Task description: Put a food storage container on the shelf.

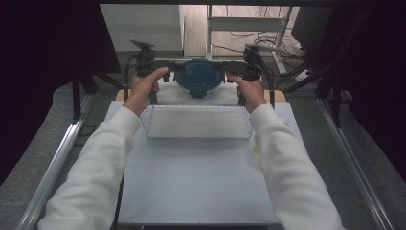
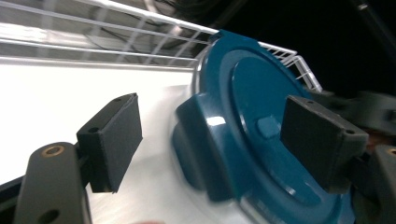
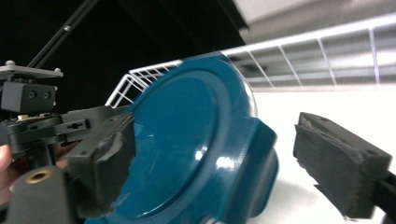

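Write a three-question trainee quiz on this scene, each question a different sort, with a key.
1. True or false: the container has a teal lid.
2. Where does the container sit against the wire basket? A) inside it B) beyond its far side C) beside the person's elbows
3. Fill in: each gripper, left and right, flanks the container with its fingers ____.

Key: 1 true; 2 B; 3 open
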Action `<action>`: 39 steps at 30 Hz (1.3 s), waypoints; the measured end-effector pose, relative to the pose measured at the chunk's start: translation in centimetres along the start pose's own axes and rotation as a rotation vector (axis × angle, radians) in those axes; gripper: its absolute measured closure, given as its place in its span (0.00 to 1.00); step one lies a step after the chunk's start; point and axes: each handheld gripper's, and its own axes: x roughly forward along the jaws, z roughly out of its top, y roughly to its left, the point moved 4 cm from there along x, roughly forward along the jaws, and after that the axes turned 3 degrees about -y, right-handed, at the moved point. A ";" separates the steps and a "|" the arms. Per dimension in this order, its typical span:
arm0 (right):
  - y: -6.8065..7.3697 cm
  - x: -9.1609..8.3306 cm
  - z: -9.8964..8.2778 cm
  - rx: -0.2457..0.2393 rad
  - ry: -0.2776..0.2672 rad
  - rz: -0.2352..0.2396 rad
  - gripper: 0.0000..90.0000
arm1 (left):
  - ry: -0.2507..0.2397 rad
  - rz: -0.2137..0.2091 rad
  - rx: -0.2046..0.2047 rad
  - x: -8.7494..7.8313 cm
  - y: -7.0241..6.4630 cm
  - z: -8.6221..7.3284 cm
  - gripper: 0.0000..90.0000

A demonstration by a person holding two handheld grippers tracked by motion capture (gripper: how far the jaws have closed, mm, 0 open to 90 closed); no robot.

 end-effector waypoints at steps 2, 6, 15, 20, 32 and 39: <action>0.4 -0.6 -0.1 -0.056 -0.026 -0.016 0.11 | -0.018 0.014 0.047 -0.9 -0.5 -0.3 0.23; 0.9 -2.1 -0.6 -0.159 -0.048 -0.046 0.11 | -0.032 0.006 0.097 -2.8 -1.2 -1.3 0.22; 2.5 -6.2 -3.8 -0.306 0.008 -0.004 0.18 | -0.053 -0.049 0.164 -6.8 -2.3 -5.1 0.23; 3.2 -8.6 -6.5 -0.349 0.014 0.032 0.20 | -0.050 -0.059 0.231 -8.5 -3.0 -8.3 0.29; 1.5 -13.6 -13.9 -0.333 0.015 0.059 0.23 | 0.007 -0.056 0.224 -9.8 -2.5 -17.8 0.32; 0.0 -15.8 -17.5 -0.351 0.053 0.032 0.25 | 0.001 0.009 0.302 -10.2 -2.3 -21.1 0.33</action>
